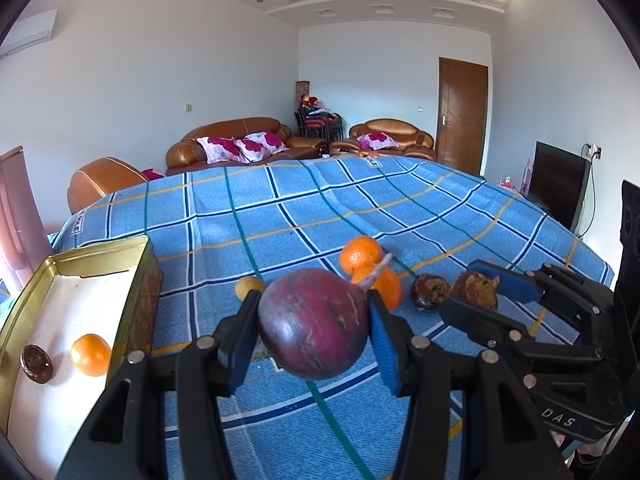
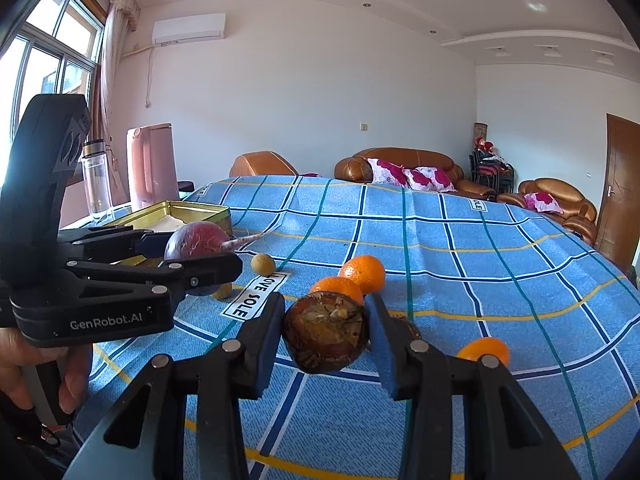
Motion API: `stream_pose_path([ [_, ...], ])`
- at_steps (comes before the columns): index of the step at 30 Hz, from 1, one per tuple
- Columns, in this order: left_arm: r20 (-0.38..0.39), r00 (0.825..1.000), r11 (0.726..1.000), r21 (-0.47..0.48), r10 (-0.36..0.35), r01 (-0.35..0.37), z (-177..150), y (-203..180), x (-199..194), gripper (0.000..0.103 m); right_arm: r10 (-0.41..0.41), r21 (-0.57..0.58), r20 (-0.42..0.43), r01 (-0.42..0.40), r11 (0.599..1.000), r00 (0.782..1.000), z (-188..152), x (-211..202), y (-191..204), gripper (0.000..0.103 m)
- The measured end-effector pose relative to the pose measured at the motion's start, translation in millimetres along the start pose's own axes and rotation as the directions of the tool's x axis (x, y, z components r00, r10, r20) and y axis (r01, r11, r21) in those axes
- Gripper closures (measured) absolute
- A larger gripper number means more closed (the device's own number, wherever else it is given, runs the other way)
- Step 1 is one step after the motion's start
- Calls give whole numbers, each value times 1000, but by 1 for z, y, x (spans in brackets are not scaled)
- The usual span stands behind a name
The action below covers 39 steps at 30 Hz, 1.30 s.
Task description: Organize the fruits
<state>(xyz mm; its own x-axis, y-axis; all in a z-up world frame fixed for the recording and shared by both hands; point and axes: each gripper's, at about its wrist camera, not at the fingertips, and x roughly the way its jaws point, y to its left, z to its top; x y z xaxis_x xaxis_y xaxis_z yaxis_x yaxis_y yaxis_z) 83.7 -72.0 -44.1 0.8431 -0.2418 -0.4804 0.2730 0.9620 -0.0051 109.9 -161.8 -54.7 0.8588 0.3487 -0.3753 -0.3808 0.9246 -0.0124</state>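
Observation:
My left gripper [image 1: 314, 320] is shut on a large dark red round root with a thin tail [image 1: 314, 322], held above the blue checked cloth; it also shows in the right wrist view [image 2: 196, 242]. My right gripper [image 2: 326, 332] is shut on a brown scaly fruit [image 2: 326, 334], which also shows in the left wrist view [image 1: 478, 288]. A gold tin tray [image 1: 100, 254] at the left holds an orange [image 1: 91, 354] and a dark brown round fruit [image 1: 36, 363]. Two oranges [image 1: 360, 256] lie on the cloth beyond the root, with another brown fruit [image 1: 430, 292] beside them.
Small yellow-brown fruits [image 2: 263, 263] lie on the cloth near the tray [image 2: 192, 212]. One more orange [image 2: 484, 350] sits behind my right finger. A clear bottle [image 2: 96, 178] and a pink jug [image 2: 154, 164] stand at the far left. Sofas stand beyond the table.

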Motion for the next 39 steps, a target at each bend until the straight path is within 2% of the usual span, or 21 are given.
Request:
stream_pose_path([
  [21,110,994,1000,11,27,-29,-2,-2,-21,50,0,-21,60,1,1000,998,-3,-9,3,59],
  [39,162,986,999,11,44,-46,-3,-2,-32,50,4,-31,101,-1,1000,995,-8,-15,3,59],
])
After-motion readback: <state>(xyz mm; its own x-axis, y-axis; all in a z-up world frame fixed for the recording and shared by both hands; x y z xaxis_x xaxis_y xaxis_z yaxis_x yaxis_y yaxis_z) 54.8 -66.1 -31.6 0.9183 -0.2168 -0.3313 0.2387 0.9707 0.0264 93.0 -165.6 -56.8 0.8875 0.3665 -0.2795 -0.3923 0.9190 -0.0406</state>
